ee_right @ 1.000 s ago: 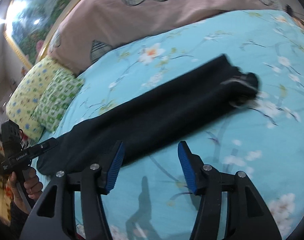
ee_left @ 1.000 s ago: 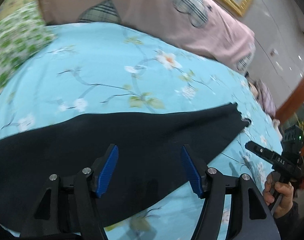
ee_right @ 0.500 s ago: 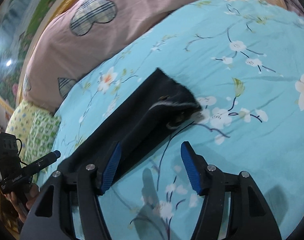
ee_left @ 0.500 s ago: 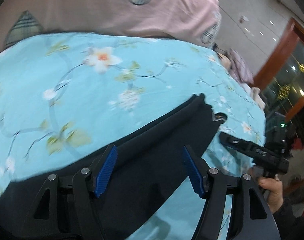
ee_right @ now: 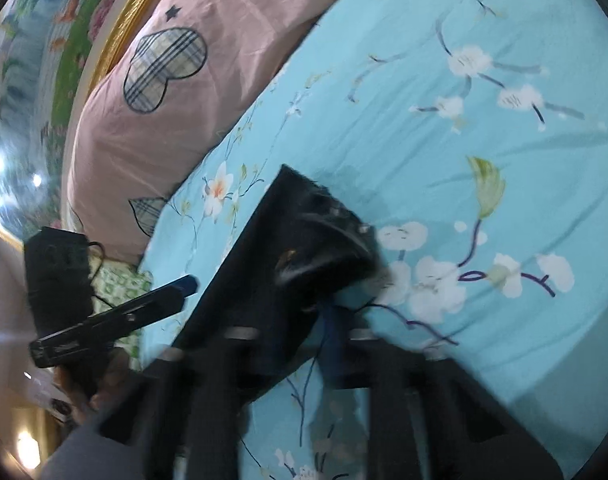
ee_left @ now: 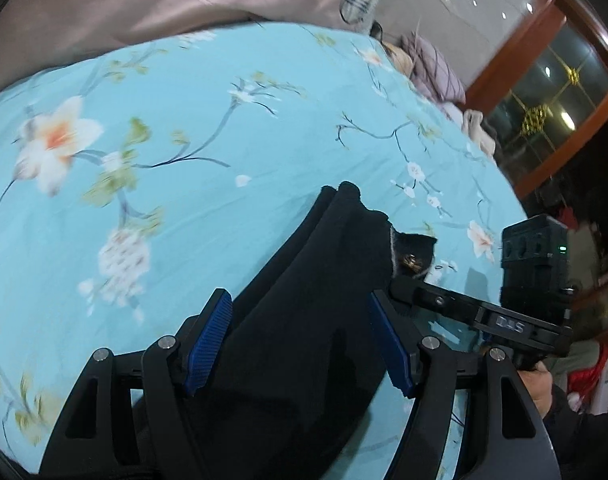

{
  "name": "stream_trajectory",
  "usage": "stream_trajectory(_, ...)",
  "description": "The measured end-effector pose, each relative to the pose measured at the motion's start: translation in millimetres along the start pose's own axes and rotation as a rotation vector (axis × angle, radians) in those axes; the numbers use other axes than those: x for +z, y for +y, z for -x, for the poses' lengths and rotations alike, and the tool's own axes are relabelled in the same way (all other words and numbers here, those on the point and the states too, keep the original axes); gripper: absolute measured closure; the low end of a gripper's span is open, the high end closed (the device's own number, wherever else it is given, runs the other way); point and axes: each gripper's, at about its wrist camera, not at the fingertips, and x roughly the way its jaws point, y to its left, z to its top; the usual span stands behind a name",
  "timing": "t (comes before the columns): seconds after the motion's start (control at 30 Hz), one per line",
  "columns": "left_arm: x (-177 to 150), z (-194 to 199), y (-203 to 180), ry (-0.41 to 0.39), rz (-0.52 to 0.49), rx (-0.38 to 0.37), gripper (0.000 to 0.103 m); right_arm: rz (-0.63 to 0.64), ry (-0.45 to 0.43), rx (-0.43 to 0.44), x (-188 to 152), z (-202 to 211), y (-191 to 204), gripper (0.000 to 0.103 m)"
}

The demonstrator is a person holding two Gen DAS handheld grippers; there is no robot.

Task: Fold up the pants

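Dark navy pants (ee_left: 304, 320) lie folded lengthwise into a long narrow strip on a bed covered by a light blue sheet (ee_left: 183, 140) printed with white blossoms and thin branches. In the left wrist view, the left gripper (ee_left: 304, 340) hangs over the strip near its end, its two blue-padded fingers (ee_left: 207, 336) spread wide, one on each side of the cloth. The pads do not press on the fabric; nothing is held between them. The end of the strip, where a pale inner lining and a small metal fastener show, lies just beyond the left gripper's right-hand finger. To the right in this view, the right gripper (ee_left: 400, 286) reaches in with its tip at that end of the pants, carried by a hand (ee_left: 540, 388) in a dark sleeve. In the right wrist view the picture is blurred by motion. The right gripper's jaws have just been closing, and its fingers (ee_right: 332, 340) now stand drawn close together at the near corner of the pants' end; dark cloth lies at and between them, though the blur hides whether the pads actually pinch it. The left gripper (ee_right: 183, 284) shows at the left of this view, beside the long edge of the strip. A pink quilt (ee_right: 163, 100) with plaid heart patches is bunched along the far side of the bed, with a green patterned pillow (ee_right: 115, 284) partly visible beside it.
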Motion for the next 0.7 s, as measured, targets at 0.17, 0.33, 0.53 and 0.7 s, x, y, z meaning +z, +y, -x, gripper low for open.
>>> stream_trajectory(0.17,24,-37,-10,0.047,-0.057,0.049,0.035,0.005,-0.020,0.051,1,6,-1,0.092)
stream_trajectory(0.33,38,-67,-15,0.090,-0.099,0.029,0.062,0.018,-0.015,0.060,2,7,-2,0.092)
stream_trajectory(0.53,38,-60,-20,0.051,-0.114,-0.017,0.092,-0.013,0.011,0.072,4,0,-7,0.090)
stream_trajectory(0.7,32,-25,-24,-0.027,-0.111,-0.041,0.093,0.096,-0.008,0.074,1,8,15,0.091)
